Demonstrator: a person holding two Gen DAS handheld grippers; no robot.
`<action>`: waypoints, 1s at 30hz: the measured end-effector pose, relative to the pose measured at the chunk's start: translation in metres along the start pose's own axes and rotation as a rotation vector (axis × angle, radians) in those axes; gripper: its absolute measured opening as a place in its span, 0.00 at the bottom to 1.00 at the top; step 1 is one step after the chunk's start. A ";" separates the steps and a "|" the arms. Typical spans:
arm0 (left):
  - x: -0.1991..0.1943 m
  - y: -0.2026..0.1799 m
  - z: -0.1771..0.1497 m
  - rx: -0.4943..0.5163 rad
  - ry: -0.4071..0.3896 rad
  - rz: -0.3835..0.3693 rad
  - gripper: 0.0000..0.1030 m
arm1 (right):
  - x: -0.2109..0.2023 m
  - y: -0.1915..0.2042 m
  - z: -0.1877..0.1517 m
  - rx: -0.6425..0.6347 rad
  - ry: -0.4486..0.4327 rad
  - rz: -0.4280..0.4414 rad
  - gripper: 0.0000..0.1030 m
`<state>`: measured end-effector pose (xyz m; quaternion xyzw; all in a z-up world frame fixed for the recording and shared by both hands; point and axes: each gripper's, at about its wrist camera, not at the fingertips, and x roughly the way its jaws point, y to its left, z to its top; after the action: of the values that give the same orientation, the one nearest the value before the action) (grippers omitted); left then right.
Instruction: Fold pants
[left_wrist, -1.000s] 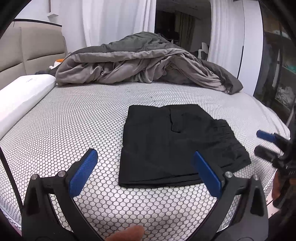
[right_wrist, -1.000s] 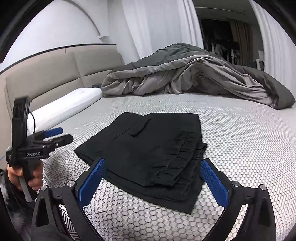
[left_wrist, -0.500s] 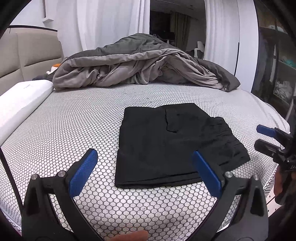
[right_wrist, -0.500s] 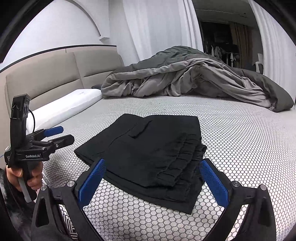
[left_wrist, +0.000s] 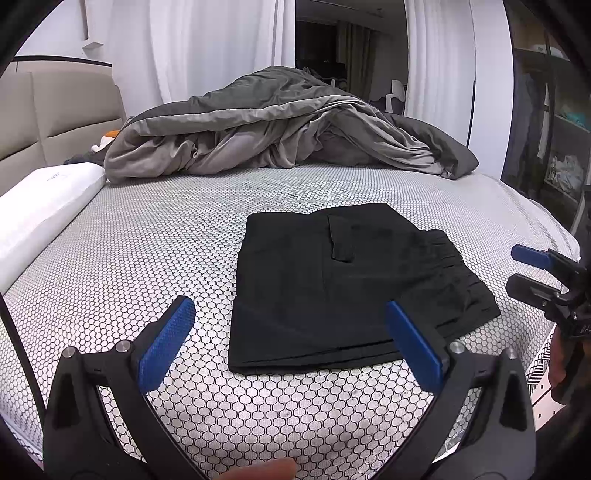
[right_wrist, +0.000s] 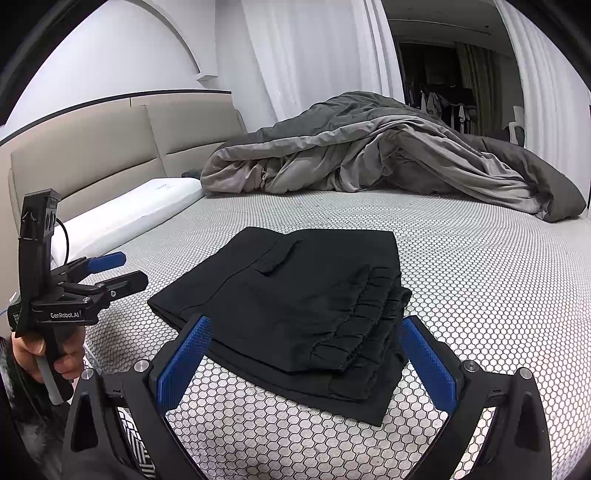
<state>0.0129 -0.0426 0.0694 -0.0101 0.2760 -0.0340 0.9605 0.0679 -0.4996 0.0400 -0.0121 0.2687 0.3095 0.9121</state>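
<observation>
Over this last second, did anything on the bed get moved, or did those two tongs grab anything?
Nothing was grabbed or let go. The folded black pants lie in the same spot on the bed, in the same shape. Only the left tongs shifted a little, so their view slid slightly; they and the right tongs hang open above the near edge. The grey blanket and white pillow stayed put.

Both wrist cams sit low at the bed (left_wrist: 147, 236) edge, close, facing the duvet (right_wrist: 369, 155); both share the pants (left_wrist: 332, 280).
</observation>
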 end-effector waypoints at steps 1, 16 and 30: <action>0.000 -0.001 0.000 0.002 0.000 0.001 0.99 | 0.000 -0.001 0.000 0.000 0.001 0.000 1.00; -0.001 0.003 -0.001 0.015 -0.003 0.000 0.99 | 0.002 0.001 -0.001 0.000 0.003 -0.001 1.00; 0.000 0.004 -0.001 0.018 -0.004 0.001 0.99 | 0.003 -0.001 -0.001 -0.004 0.010 0.003 1.00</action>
<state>0.0130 -0.0391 0.0687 -0.0013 0.2740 -0.0360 0.9611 0.0697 -0.4988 0.0373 -0.0151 0.2723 0.3113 0.9103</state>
